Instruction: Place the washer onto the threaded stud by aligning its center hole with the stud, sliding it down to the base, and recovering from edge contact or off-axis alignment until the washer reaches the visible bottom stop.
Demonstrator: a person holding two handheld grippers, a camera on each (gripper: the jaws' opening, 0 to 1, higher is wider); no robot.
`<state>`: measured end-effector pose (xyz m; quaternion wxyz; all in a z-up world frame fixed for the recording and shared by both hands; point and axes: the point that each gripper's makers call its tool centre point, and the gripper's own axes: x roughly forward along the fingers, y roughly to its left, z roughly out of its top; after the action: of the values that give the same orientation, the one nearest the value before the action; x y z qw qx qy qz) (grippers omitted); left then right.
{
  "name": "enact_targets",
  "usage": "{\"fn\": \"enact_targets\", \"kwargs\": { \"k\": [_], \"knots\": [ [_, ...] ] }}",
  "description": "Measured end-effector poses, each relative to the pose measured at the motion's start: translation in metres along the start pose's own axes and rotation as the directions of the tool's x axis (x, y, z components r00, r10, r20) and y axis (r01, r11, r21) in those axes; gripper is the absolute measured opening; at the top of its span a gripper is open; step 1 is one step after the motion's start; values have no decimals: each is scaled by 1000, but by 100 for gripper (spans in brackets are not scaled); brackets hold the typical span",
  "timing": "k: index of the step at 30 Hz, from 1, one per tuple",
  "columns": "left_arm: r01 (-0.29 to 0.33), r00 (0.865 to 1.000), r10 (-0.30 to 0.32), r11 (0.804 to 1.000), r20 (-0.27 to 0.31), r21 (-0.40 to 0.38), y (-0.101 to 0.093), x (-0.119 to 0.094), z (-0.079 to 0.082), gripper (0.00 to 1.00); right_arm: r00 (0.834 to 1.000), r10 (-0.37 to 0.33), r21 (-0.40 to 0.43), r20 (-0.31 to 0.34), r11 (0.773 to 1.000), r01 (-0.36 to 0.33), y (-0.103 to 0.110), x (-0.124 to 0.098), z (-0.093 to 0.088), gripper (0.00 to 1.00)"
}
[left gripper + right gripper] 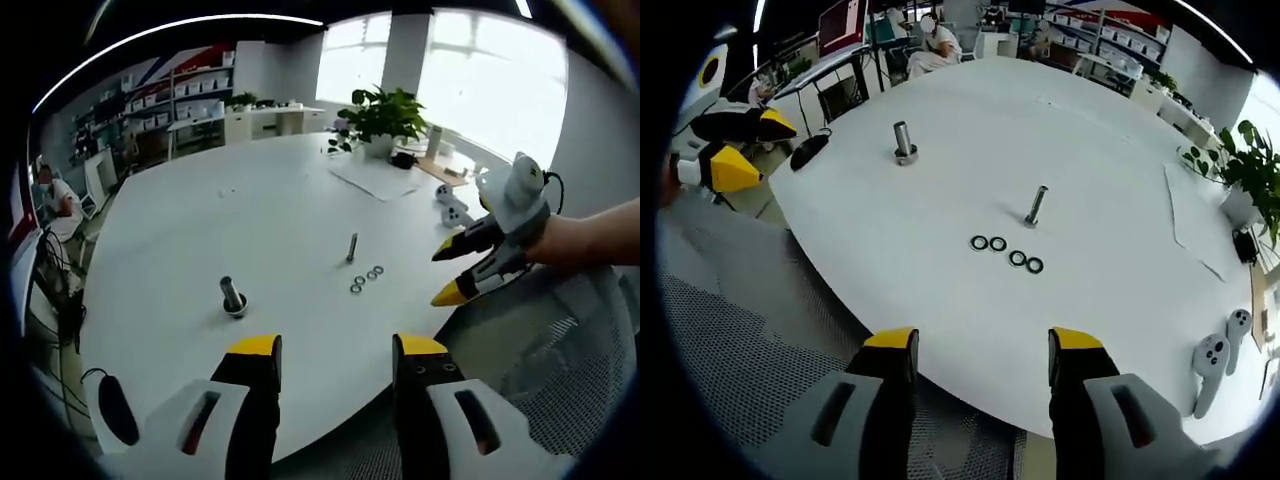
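Both grippers hang off the table edge, nothing held. Left gripper [337,360]: yellow-tipped jaws wide apart, over the near rim of the round white table [270,200]. Right gripper [982,352]: jaws also spread, empty, over grey mesh fabric [730,330] just short of the table rim.

Washers [1006,251]: four dark rings in a short row flat on the table top, touching or nearly so, just in front of the threaded stud [1036,206] as the right gripper view has it. Stud stands upright on its base, bare, no washer on it. Left gripper view has the same cluster near the table centre, beside the stud; ring count is hard to read there.

Second, thicker upright post [904,141] sits well apart from the stud, nearer the left gripper's side.

Potted plant [380,118] and paper sheet [378,180] at the far side of the table in the left gripper view. Two white controllers [1220,352] lie near the rim. A seated person [933,45] is beyond the table in the right gripper view.
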<state>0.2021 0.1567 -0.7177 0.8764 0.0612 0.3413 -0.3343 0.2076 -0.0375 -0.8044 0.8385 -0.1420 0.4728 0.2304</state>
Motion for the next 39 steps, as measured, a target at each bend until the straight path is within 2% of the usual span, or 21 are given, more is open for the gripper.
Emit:
{"fn": "enact_targets", "kwargs": {
  "k": [14,26,30,39],
  "knots": [
    [11,999,-11,1000,-30,4,-3,4,-6,43,1000,-3,31,-27,1000,3,-15,18,-5,54],
    [20,998,-19,1000,-58,8,-5,5,-12,43,999,-9,14,-33,1000,10,-20,31,1,53],
    [21,998,-20,1000,-68,16,-6,5,-14,43,999,-6,46,-38,999,7,-25,37,5,53],
    [16,997,-15,1000,-74,12,-4,5,-16,43,998,-14,0,-60,1000,14,-35,43,12,53]
  ]
}}
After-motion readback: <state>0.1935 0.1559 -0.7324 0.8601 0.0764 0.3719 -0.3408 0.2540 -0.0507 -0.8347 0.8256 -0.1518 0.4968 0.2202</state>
